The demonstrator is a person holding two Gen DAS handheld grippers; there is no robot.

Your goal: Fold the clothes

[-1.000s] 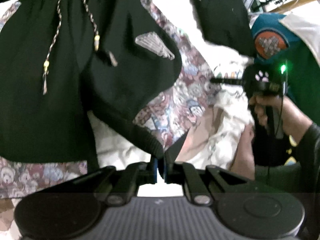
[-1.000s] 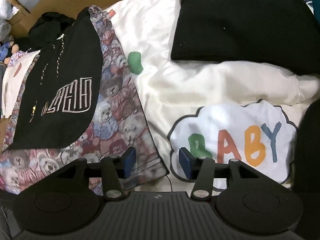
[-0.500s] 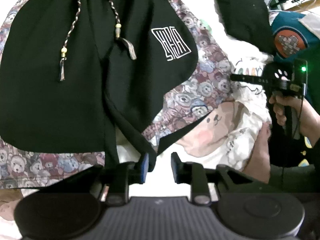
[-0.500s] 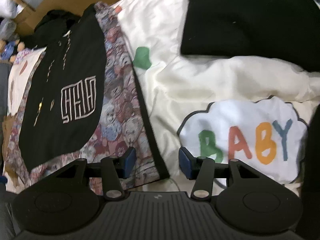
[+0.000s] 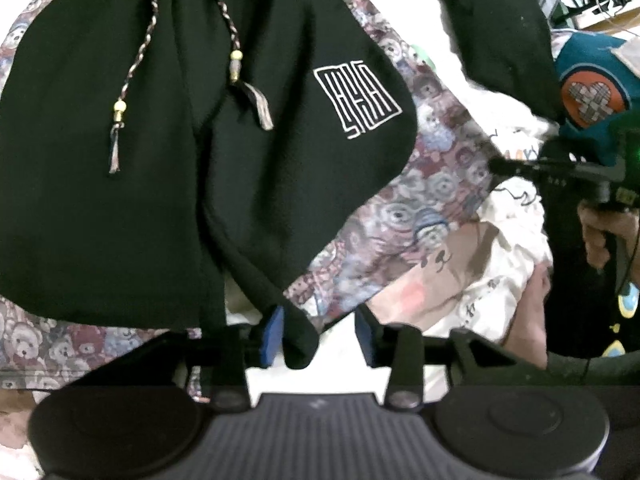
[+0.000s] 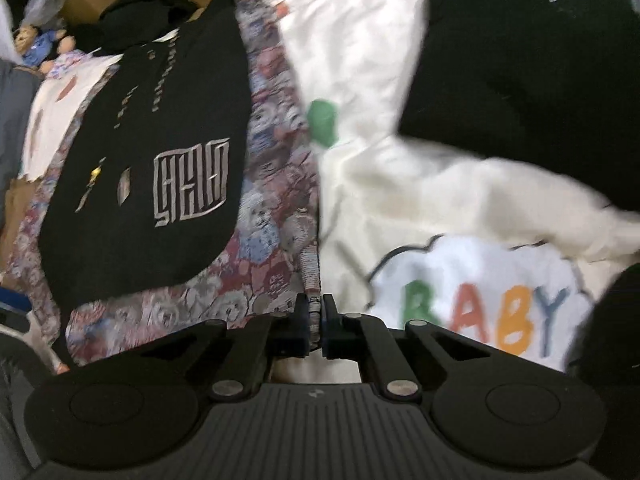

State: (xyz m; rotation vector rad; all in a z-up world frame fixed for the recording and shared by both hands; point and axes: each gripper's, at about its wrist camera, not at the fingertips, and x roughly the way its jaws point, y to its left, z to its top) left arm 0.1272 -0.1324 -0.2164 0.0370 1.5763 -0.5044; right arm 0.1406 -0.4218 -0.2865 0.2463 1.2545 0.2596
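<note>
The bear-print garment (image 6: 276,200) is spread flat as the base, and the black shorts (image 5: 180,140) are laid on it. Its hem is pinched by the right gripper (image 6: 316,312), likely to lift a fold. The left gripper (image 5: 318,332) is held wide around a shorts corner, ungripped

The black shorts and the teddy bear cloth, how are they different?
The black shorts are plain black with a white logo and braided drawstrings; the teddy bear cloth is covered all over in bears. The shorts lie on top; the bear cloth lies underneath. The open left tongs only have a shorts corner between them, ungripped; the right tongs are shut on the bear cloth's edge. Both lie spread out.
</note>
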